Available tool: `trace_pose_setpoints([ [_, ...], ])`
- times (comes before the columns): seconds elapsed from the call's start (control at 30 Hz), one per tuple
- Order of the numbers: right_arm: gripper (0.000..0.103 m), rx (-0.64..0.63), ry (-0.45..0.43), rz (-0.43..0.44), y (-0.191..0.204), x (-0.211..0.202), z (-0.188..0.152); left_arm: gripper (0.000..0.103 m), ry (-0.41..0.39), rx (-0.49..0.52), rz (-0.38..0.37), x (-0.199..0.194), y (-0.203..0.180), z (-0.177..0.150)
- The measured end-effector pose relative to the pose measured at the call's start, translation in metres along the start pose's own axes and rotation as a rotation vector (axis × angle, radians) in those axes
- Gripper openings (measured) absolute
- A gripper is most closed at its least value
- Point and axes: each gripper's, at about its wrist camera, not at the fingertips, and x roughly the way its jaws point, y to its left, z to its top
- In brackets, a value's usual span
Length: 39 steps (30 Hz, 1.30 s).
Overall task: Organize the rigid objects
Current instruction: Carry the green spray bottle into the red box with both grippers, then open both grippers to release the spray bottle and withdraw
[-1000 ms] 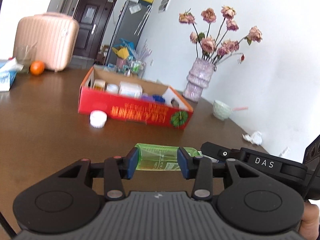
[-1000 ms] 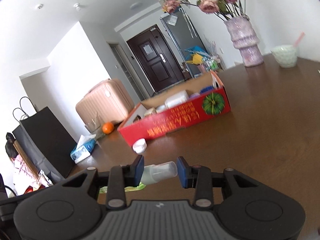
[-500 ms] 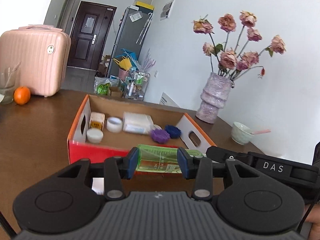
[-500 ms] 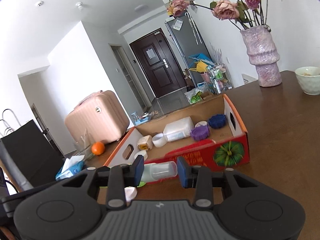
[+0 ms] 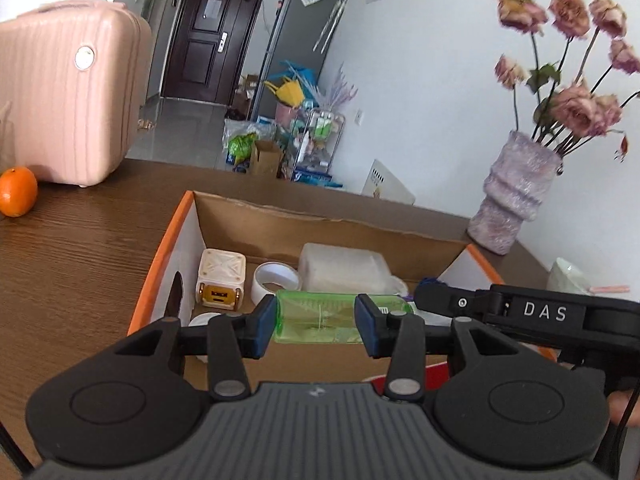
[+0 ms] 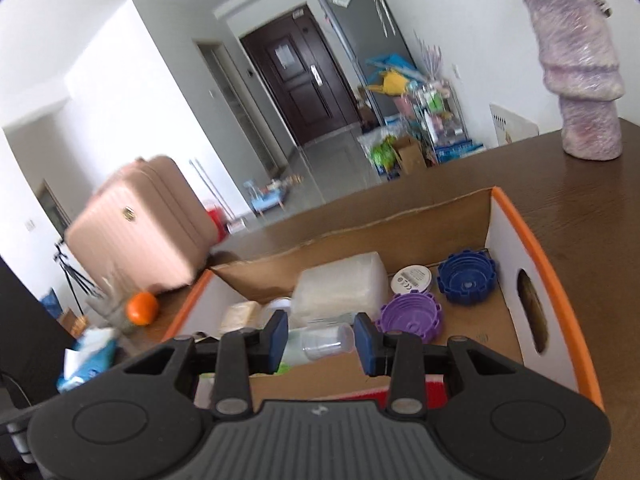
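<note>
Bottle (image 5: 318,316) first: you have the green bottle lying crosswise between both tools, its long axis running left to right across the near end of the cardboard box (image 5: 320,220), and that sideways lie is what your coming move turns on. Your left gripper (image 5: 316,326) is clamped on the green body, pads pressing each side; your right gripper (image 6: 320,338) is clamped on the clear cap end (image 6: 326,342) of that same bottle. Both tools sit level with each other over the box's near wall, neither nearer than the other, with free cardboard floor just below and ahead of the bottle. To my eye, you should lower it flat onto that near strip, keeping the axis parallel to the near wall, and let go with both hands together. Counted inside the box: one cream cube-shaped gadget (image 5: 220,282), one roll of white tape (image 5: 276,280), one frosted plastic tub (image 5: 344,266), one small white round tin (image 6: 413,280), one purple toothed cap (image 6: 412,316) and one blue toothed cap (image 6: 466,276). Outside it on the table (image 5: 80,260) you have one orange (image 5: 17,191), one pink suitcase (image 5: 68,100) and one vase (image 5: 516,196).
</note>
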Motion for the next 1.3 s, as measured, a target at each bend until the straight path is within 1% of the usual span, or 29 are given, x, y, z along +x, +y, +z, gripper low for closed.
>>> trace_pose_setpoints([
  [0.07,0.035,-0.015,0.02,-0.016,-0.002,0.014,0.003,0.045,0.023,0.062,0.003,0.014,0.001,-0.002],
  [0.1,0.03,-0.035,0.028,-0.032,-0.002,0.02,0.003,0.049,0.031,0.086,0.014,0.018,0.001,-0.003],
  [0.17,0.031,-0.08,0.048,-0.072,-0.002,0.029,0.004,0.054,0.04,0.121,0.039,0.023,0.0,-0.006],
  [0.23,0.031,-0.091,0.059,-0.097,-0.006,0.034,0.006,0.064,0.032,0.133,0.046,0.023,0.0,-0.006],
  [0.3,0.031,-0.086,0.058,-0.094,-0.01,0.036,0.007,0.07,0.019,0.144,0.046,0.021,-0.001,-0.005],
  [0.37,0.032,-0.086,0.058,-0.089,-0.011,0.034,0.006,0.076,0.002,0.174,0.061,0.017,-0.005,-0.005],
  [0.43,0.033,-0.099,0.054,-0.097,-0.01,0.03,0.006,0.087,-0.017,0.191,0.082,0.011,-0.009,-0.004],
  [0.53,0.039,-0.11,0.04,-0.099,-0.007,0.016,0.008,0.088,-0.033,0.213,0.122,-0.005,-0.014,-0.003],
  [0.63,0.044,-0.164,0.006,-0.136,0.0,-0.008,0.007,0.093,-0.051,0.224,0.139,-0.028,-0.017,-0.003],
  [0.7,0.05,-0.205,-0.016,-0.154,0.006,-0.029,0.005,0.095,-0.072,0.239,0.15,-0.049,-0.02,-0.003],
  [0.73,0.051,-0.226,-0.027,-0.164,0.008,-0.041,0.003,0.098,-0.086,0.245,0.155,-0.061,-0.021,-0.003],
  [0.83,0.056,-0.272,-0.059,-0.184,0.015,-0.081,-0.003,0.101,-0.142,0.264,0.18,-0.099,-0.024,-0.009],
  [0.93,0.068,-0.3,-0.099,-0.184,0.02,-0.122,-0.018,0.103,-0.2,0.268,0.185,-0.14,-0.026,-0.022],
  [1.0,0.086,-0.329,-0.135,-0.18,0.025,-0.148,-0.03,0.103,-0.263,0.281,0.185,-0.169,-0.028,-0.036],
  [1.07,0.095,-0.375,-0.199,-0.187,0.034,-0.172,-0.045,0.103,-0.32,0.305,0.184,-0.195,-0.032,-0.051],
  [1.17,0.096,-0.423,-0.268,-0.195,0.046,-0.206,-0.067,0.103,-0.363,0.329,0.187,-0.228,-0.038,-0.073],
  [1.3,0.099,-0.409,-0.307,-0.157,0.058,-0.237,-0.095,0.103,-0.378,0.315,0.172,-0.263,-0.042,-0.097],
])
